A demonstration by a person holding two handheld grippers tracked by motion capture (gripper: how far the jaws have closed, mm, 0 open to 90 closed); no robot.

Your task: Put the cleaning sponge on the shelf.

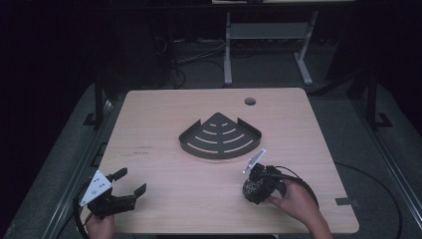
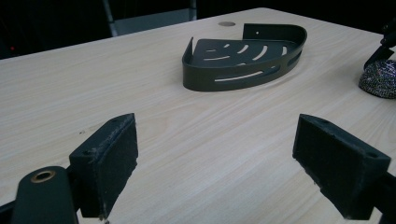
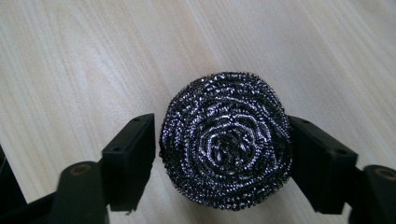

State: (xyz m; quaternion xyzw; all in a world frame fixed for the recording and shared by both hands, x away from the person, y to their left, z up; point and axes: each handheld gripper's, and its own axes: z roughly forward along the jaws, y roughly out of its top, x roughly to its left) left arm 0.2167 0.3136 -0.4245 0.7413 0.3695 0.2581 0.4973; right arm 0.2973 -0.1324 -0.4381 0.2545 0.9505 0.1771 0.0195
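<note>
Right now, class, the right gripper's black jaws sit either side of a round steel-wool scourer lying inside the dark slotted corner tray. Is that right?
Not quite. The round steel-wool scourer does sit between the right gripper jaws, but on the bare wooden table, apart from the dark slotted corner tray, as the high view shows.

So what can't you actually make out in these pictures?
- Underside of the steel scourer: right gripper view, hidden by its own bulk.
- Whether the right gripper fingers press it firmly: contact edges are dark.
- Scourer in the high view: mostly covered by the gripper.
- Corner shelf inner floor: left gripper view, partly hidden by its front wall.
- Room beyond the table: too dark.
</note>
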